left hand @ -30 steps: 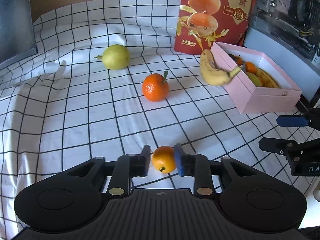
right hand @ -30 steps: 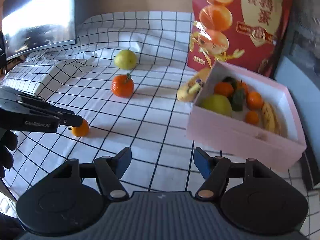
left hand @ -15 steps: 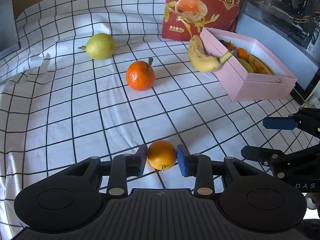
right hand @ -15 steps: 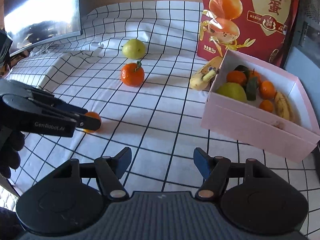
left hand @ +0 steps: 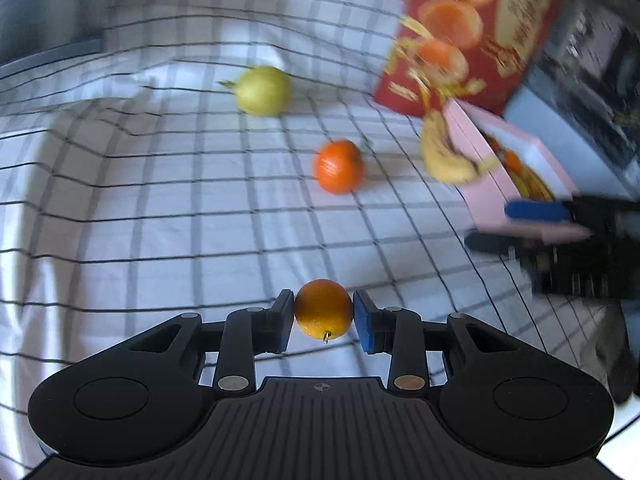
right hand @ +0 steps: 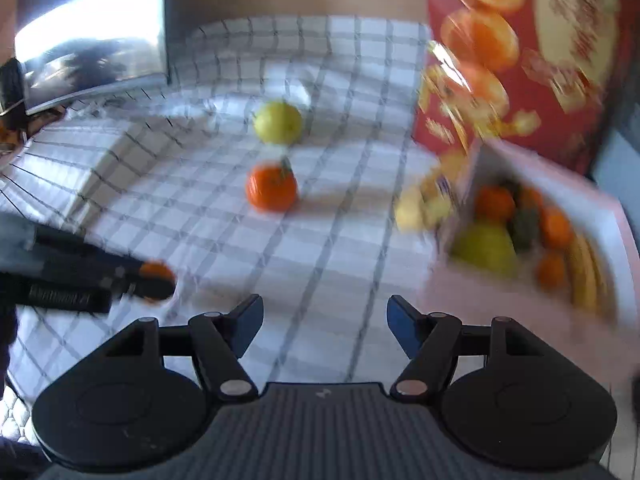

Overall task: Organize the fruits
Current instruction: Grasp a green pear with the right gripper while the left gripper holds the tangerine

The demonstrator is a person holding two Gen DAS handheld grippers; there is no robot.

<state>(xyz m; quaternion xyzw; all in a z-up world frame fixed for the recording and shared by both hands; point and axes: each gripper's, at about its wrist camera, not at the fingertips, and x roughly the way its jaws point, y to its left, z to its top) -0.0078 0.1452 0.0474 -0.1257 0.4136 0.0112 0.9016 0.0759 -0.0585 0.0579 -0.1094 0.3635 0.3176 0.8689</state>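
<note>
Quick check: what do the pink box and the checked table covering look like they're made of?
Pink box: likely cardboard, matte; thin flat walls, white inside. Checked covering: looks like woven cloth, soft matte; it wrinkles and drapes in folds. Blur leaves both uncertain.

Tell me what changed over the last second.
The left gripper carried the small orange it holds toward the pink box. The right gripper stayed open and empty. The pear, large orange and banana stayed put.

White black-gridded cloth (left hand: pixel 160 208), tall red snack bag (right hand: pixel 520 60) at back, dark monitor (right hand: pixel 92 28) far left.
</note>
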